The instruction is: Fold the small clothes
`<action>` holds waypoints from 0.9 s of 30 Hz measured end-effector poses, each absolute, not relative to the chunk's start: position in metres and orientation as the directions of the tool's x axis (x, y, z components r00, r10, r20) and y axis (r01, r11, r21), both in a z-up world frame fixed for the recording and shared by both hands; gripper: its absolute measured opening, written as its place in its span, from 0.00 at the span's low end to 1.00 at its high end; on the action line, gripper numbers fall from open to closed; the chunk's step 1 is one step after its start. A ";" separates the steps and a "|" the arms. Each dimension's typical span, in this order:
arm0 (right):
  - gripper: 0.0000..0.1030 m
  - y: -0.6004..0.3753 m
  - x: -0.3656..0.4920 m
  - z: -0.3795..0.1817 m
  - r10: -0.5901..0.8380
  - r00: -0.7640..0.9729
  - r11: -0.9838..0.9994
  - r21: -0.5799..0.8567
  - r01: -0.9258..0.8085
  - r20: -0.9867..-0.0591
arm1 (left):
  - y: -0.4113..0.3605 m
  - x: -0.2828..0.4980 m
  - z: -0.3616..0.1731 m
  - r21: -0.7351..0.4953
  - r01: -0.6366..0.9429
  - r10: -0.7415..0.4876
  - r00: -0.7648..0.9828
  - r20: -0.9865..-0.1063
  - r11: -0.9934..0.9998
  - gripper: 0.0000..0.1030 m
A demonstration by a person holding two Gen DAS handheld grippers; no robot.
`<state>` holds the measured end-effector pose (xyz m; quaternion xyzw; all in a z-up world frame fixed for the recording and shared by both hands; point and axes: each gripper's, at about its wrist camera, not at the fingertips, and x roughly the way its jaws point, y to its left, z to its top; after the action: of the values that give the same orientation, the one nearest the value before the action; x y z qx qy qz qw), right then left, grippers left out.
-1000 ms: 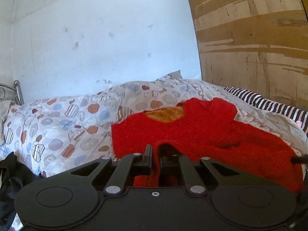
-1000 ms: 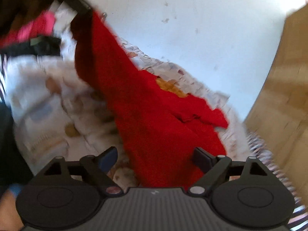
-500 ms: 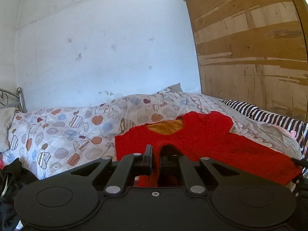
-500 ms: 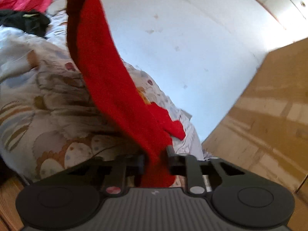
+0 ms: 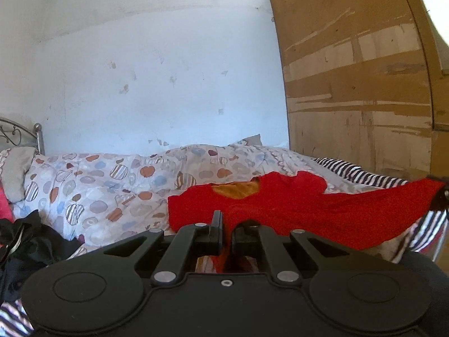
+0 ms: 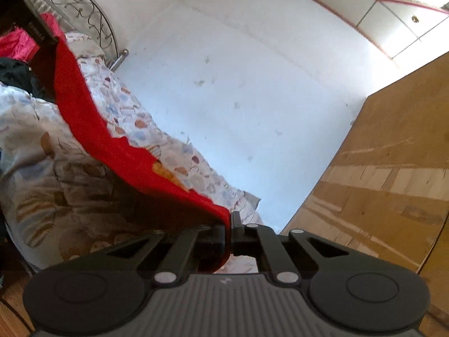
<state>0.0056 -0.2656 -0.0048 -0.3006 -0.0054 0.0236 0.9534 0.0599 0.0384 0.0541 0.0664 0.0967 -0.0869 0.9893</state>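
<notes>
A small red fleece top (image 5: 322, 210) with an orange inner collar is stretched above the bed. My left gripper (image 5: 227, 224) is shut on one bottom corner of it. My right gripper (image 6: 230, 224) is shut on the other bottom corner; it shows at the right edge of the left wrist view (image 5: 442, 196). In the right wrist view the red top (image 6: 92, 129) runs taut from my fingers to the left gripper (image 6: 36, 28) at the upper left. The collar end rests on the duvet.
The bed has a patterned duvet (image 5: 112, 185) and a striped sheet (image 5: 359, 171). Dark clothes (image 5: 25, 241) and pink clothes (image 6: 16, 45) lie at the left. A metal headboard (image 6: 89, 22) stands behind. A wooden wardrobe (image 5: 364, 84) stands at the right.
My right gripper has closed on the top's corner and lifted it. Both grippers have risen and pulled the hem taut between them.
</notes>
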 end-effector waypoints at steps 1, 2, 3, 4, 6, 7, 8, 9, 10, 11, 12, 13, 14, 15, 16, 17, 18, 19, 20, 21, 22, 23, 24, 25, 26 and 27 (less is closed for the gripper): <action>0.03 -0.266 -0.003 0.000 0.051 0.999 0.824 -0.565 -0.043 -0.002 | 0.039 0.049 0.055 0.104 0.189 -0.165 0.965 -0.203 0.976 0.04; 0.03 -0.267 -0.011 0.005 0.053 0.999 0.833 -0.551 -0.045 -0.002 | 0.038 0.039 0.056 0.103 0.191 -0.168 0.965 -0.199 0.976 0.04; 0.03 -0.268 -0.021 0.012 0.057 0.998 0.847 -0.529 -0.050 -0.003 | 0.038 0.028 0.058 0.106 0.193 -0.170 0.967 -0.192 0.976 0.04; 0.03 -0.270 -0.031 0.021 0.062 0.998 0.860 -0.507 -0.054 0.000 | 0.038 0.015 0.063 0.110 0.197 -0.176 0.968 -0.182 0.974 0.04; 0.04 -0.273 -0.049 0.036 0.070 0.997 0.875 -0.481 -0.050 0.022 | 0.039 -0.004 0.072 0.108 0.209 -0.189 0.967 -0.168 0.972 0.04; 0.04 -0.274 -0.055 0.043 0.073 0.997 0.879 -0.475 -0.049 0.032 | 0.040 -0.011 0.078 0.107 0.216 -0.197 0.967 -0.162 0.971 0.04; 0.04 -0.276 -0.059 0.049 0.078 0.996 0.881 -0.469 -0.051 0.038 | 0.040 -0.015 0.082 0.106 0.220 -0.202 0.966 -0.161 0.970 0.04; 0.04 -0.278 -0.059 0.055 0.083 0.996 0.885 -0.462 -0.054 0.043 | 0.041 -0.017 0.085 0.103 0.226 -0.208 0.964 -0.165 0.969 0.04; 0.04 -0.280 -0.056 0.059 0.088 0.995 0.891 -0.451 -0.060 0.042 | 0.043 -0.016 0.089 0.090 0.234 -0.216 0.961 -0.172 0.968 0.04; 0.04 -0.281 -0.050 0.063 0.095 0.995 0.899 -0.433 -0.070 0.038 | 0.045 -0.013 0.092 0.076 0.241 -0.224 0.958 -0.180 0.968 0.04; 0.04 -0.284 -0.046 0.067 0.101 0.994 0.905 -0.418 -0.076 0.038 | 0.046 -0.008 0.094 0.065 0.244 -0.229 0.956 -0.182 0.968 0.04; 0.04 -0.285 -0.039 0.071 0.104 0.994 0.908 -0.411 -0.078 0.041 | 0.047 -0.003 0.096 0.065 0.243 -0.228 0.957 -0.179 0.968 0.05; 0.04 -0.286 -0.032 0.074 0.106 0.993 0.909 -0.409 -0.079 0.043 | 0.047 0.005 0.100 0.078 0.239 -0.222 0.959 -0.179 0.968 0.05; 0.04 -0.287 -0.023 0.078 0.111 0.993 0.907 -0.413 -0.082 0.047 | 0.046 0.012 0.103 0.093 0.233 -0.214 0.960 -0.181 0.968 0.05; 0.04 -0.287 -0.013 0.081 0.113 0.992 0.903 -0.423 -0.082 0.050 | 0.046 0.024 0.107 0.101 0.230 -0.208 0.960 -0.185 0.968 0.05; 0.04 -0.286 -0.002 0.085 0.116 0.992 0.898 -0.433 -0.082 0.053 | 0.047 0.036 0.111 0.100 0.229 -0.208 0.960 -0.190 0.968 0.05; 0.04 -0.286 0.011 0.089 0.121 0.991 0.892 -0.445 -0.084 0.055 | 0.049 0.050 0.115 0.093 0.228 -0.207 0.959 -0.194 0.969 0.05; 0.04 -0.287 0.027 0.092 0.126 0.991 0.887 -0.453 -0.090 0.049 | 0.049 0.066 0.120 0.086 0.227 -0.206 0.957 -0.203 0.970 0.05; 0.04 -0.288 0.044 0.096 0.130 0.991 0.886 -0.454 -0.097 0.042 | 0.048 0.082 0.125 0.088 0.229 -0.206 0.955 -0.215 0.969 0.05; 0.04 -0.288 0.059 0.098 0.135 0.990 0.885 -0.454 -0.104 0.036 | 0.047 0.095 0.129 0.093 0.228 -0.203 0.954 -0.223 0.969 0.05; 0.04 -0.289 0.077 0.102 0.136 0.990 0.882 -0.459 -0.108 0.027 | 0.046 0.112 0.133 0.102 0.222 -0.194 0.953 -0.232 0.970 0.05; 0.04 -0.288 0.096 0.104 0.131 0.991 0.877 -0.469 -0.106 0.021 | 0.045 0.129 0.137 0.107 0.216 -0.185 0.952 -0.243 0.971 0.05; 0.04 -0.289 0.113 0.105 0.127 0.992 0.874 -0.474 -0.107 0.011 | 0.045 0.145 0.140 0.103 0.211 -0.180 0.951 -0.250 0.972 0.05; 0.04 -0.289 0.130 0.106 0.126 0.992 0.873 -0.474 -0.112 -0.001 | 0.045 0.164 0.142 0.096 0.209 -0.178 0.949 -0.261 0.973 0.05; 0.04 -0.289 0.150 0.108 0.128 0.992 0.875 -0.468 -0.122 -0.019 | 0.045 0.181 0.144 0.093 0.206 -0.174 0.946 -0.273 0.974 0.05; 0.04 -0.289 0.165 0.107 0.130 0.991 0.876 -0.464 -0.131 -0.035 | 0.044 0.197 0.144 0.094 0.205 -0.171 0.943 -0.284 0.974 0.06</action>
<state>0.1653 -0.2888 0.1075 -0.2394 0.0015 0.0675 0.9686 0.1970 0.0444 0.1442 0.0611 0.1384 -0.0957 0.9839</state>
